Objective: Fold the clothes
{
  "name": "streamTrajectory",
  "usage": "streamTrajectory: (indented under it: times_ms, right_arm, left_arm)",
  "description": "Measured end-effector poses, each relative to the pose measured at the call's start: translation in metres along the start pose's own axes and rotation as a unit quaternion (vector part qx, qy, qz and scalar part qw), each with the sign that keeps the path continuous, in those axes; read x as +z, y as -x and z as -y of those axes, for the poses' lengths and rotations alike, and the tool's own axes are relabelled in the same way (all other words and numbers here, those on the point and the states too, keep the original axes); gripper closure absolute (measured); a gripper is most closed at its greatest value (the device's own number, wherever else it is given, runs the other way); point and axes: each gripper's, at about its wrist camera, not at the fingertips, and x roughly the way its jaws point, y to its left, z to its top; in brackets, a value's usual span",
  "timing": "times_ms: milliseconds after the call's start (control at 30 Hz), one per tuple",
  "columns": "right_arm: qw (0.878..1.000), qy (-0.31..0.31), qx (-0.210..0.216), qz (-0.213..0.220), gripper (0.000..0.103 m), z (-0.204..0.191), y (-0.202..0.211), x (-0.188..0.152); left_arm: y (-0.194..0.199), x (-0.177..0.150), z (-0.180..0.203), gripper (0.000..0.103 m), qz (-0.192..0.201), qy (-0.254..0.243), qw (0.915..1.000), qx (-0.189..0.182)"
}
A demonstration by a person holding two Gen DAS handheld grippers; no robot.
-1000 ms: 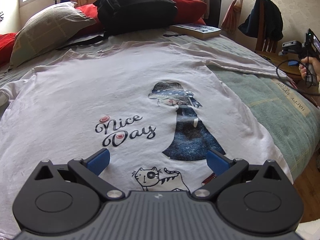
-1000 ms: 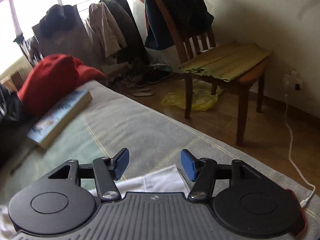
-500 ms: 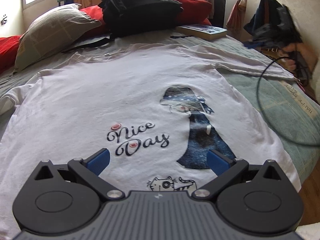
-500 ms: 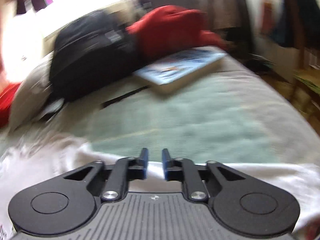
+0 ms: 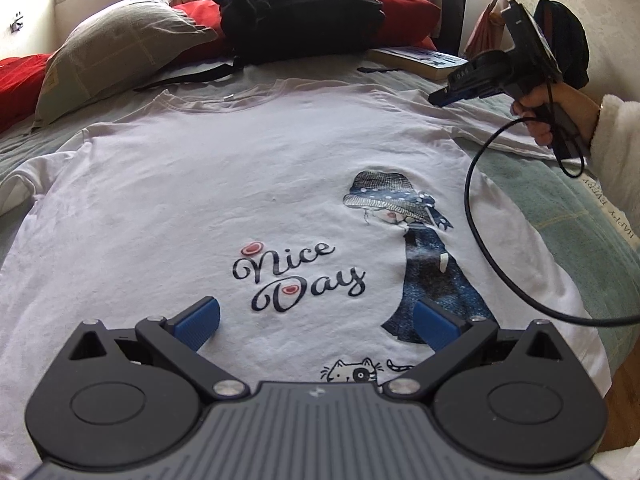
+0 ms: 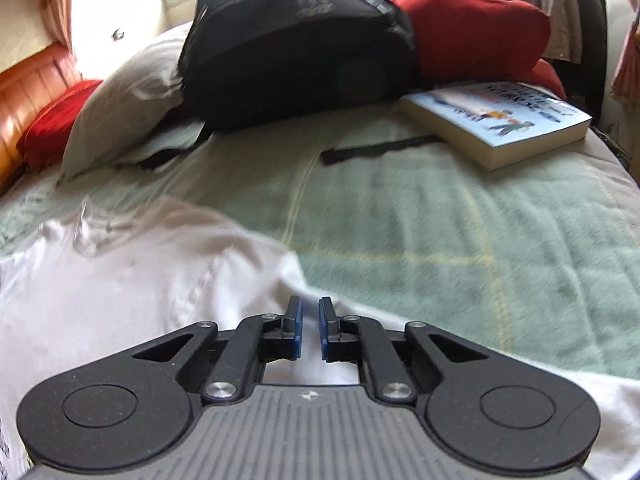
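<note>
A white T-shirt (image 5: pixel 248 184) with a "Nice Day" print lies spread flat, front up, on the bed. My left gripper (image 5: pixel 316 320) hovers open over its lower part, with the lettering between the wide-apart blue pads and nothing held. A hand holds my right gripper (image 5: pixel 437 99) in the air above the shirt's right shoulder. In the right wrist view the right gripper (image 6: pixel 310 320) is shut to a thin slit, with nothing between the pads, and the white shirt (image 6: pixel 120 280) lies just below it.
A green blanket (image 6: pixel 460 232) covers the bed. A black backpack (image 6: pixel 296 40), a paperback book (image 6: pixel 496 120), a grey pillow (image 5: pixel 116 52) and red cushions (image 6: pixel 476 24) crowd the head of the bed. A black cable (image 5: pixel 480 248) loops over the shirt's right side.
The right gripper swung from facing the chair and floor to over the bed and closed its fingers. The left gripper drifted slightly left and stayed open.
</note>
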Motion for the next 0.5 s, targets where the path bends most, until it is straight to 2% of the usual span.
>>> streamTrajectory:
  times_ms: [167, 300, 367, 500]
  right_arm:
    - [0.999, 0.040, -0.003, -0.009, 0.091, -0.013, 0.002, -0.016]
    - [0.999, 0.029, 0.005, 0.028, 0.091, -0.005, 0.015, 0.000]
    - [0.999, 0.017, -0.007, 0.047, 0.091, 0.000, 0.014, 0.011]
    - [0.999, 0.033, -0.011, 0.032, 0.089, -0.001, -0.007, 0.015]
  left_arm:
    - [-0.003, 0.001, -0.003, 0.001, -0.002, 0.002, 1.0000, -0.004]
    - [-0.006, 0.001, -0.005, 0.001, -0.003, 0.003, 1.0000, -0.007]
    - [-0.006, 0.001, -0.006, 0.001, -0.003, 0.005, 1.0000, -0.008]
    - [-0.005, 0.000, -0.007, 0.001, -0.001, 0.005, 0.9999, -0.009]
